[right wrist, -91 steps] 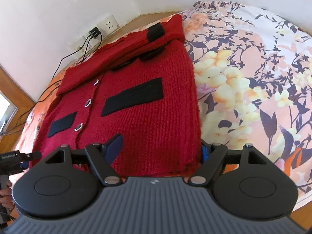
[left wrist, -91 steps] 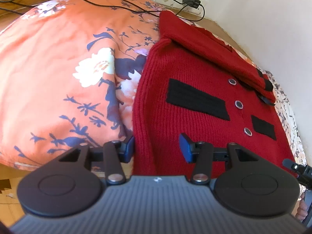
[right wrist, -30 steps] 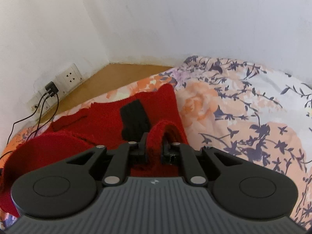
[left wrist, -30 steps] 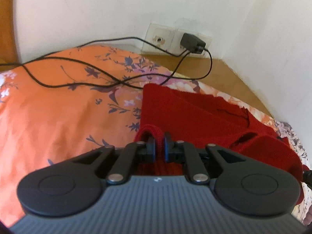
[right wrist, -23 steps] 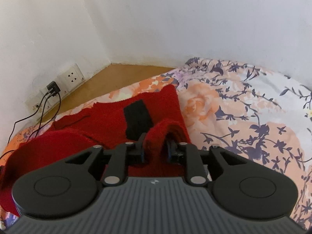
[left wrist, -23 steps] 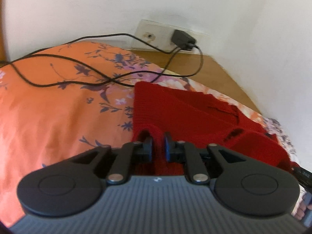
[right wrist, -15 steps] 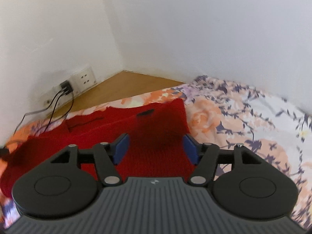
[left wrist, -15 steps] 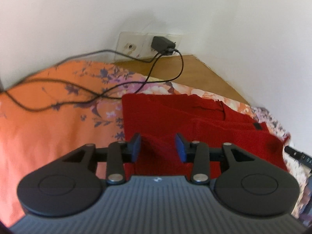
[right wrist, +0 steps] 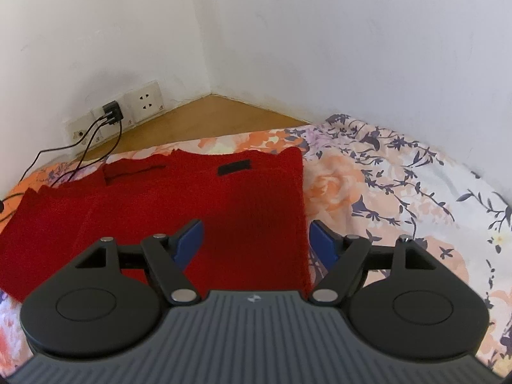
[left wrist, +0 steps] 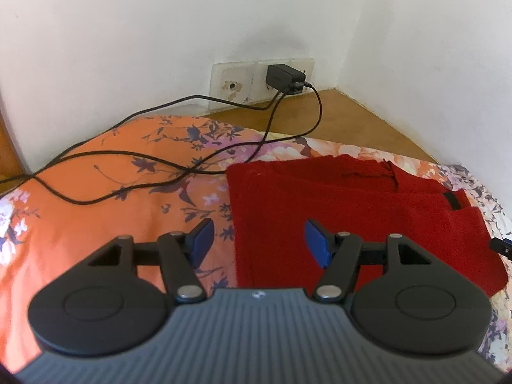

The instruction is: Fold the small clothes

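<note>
While jaws gape, folded red ribbed-knit sweater (left wrist: 352, 204) lies flat, rectangular.

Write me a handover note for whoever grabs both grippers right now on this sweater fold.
Left gripper: open, empty, over the left edge of the red knitted sweater.
Right gripper: open, empty, over the sweater's right edge.
Sweater lies flat on the floral bedsheet, folded over itself, plain back up; a small black patch shows near the far edge. Black charger cables trail across the sheet just left of it, apart from the knit.
Done: sweater folded over and let go.
Left: probably square up the stepped layers on the left side, or fold again if a smaller bundle is wanted.
</note>
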{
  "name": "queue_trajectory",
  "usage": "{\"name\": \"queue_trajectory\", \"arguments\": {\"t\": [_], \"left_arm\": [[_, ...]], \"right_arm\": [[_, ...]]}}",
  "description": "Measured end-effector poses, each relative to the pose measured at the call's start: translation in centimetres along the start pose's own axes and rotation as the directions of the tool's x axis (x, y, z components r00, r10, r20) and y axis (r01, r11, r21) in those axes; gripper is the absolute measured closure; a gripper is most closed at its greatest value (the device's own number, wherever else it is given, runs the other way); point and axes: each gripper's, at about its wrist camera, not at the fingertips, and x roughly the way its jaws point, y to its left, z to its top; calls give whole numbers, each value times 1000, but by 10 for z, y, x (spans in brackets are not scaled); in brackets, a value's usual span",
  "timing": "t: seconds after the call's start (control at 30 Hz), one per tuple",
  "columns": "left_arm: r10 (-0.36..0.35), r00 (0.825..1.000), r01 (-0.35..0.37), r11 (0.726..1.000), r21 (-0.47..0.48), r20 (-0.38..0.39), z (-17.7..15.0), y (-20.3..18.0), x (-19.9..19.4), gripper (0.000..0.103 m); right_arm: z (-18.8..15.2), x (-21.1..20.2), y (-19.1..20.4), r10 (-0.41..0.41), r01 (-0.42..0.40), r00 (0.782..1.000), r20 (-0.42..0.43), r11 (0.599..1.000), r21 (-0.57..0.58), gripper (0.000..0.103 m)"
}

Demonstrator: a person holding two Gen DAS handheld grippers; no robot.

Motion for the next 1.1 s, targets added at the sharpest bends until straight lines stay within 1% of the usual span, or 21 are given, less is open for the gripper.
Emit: {"name": "queue_trajectory", "arguments": {"t": [0.13,0.33,0.5,0.53,0.57,0.6,0.63,0.67,0.7,0.77,0.83,0.93,1.0,1.1], "left_arm": [[12,1000,-12,1000,-4,11,-1,0,14,39],[17,1000,-16,1000,-26,21,0,1,40,39],[-25,1000,26,998,-61,15,3,4,60,40],[-39,999,40,997,-60,16,3,2,61,42],[-48,999,49,997,-55,23,3,0,61,47],[-57,998,58,997,-43,29,2,-3,60,59],[-58,998,59,998,-27,36,2,-7,58,67],[-65,997,65,998,-11,42,1,-10,56,70],[-77,996,76,997,7,47,0,-13,55,75],[-79,996,78,996,38,50,-2,-19,55,75],[-63,997,61,996,61,44,-4,-22,58,76],[-61,998,61,998,32,25,-6,-18,66,75],[-61,998,61,998,16,22,-7,-15,68,75],[-52,998,52,999,12,23,-8,-15,71,74]], "right_arm": [[7,10,-8,21,-21,1000,-1,1000,22,24],[18,28,-10,43,-43,999,-7,999,8,24],[24,45,-9,59,-59,998,-27,998,2,24],[25,48,-9,61,-61,998,-30,998,1,24],[25,51,-9,59,-59,998,-33,998,-2,24],[26,53,-8,57,-57,998,-35,998,-6,24],[26,56,-8,56,-57,998,-38,998,-11,24],[26,58,-7,57,-57,998,-40,998,-14,24],[26,59,-7,59,-59,997,-40,998,-18,24],[26,61,-6,66,-67,997,-38,997,-27,24],[25,60,-5,68,-69,997,-26,997,-41,26],[25,57,-3,109,-110,994,-18,992,-60,32],[25,55,1,122,-123,992,-11,989,-84,32],[26,54,3,74,-73,997,12,992,-107,31]]}}
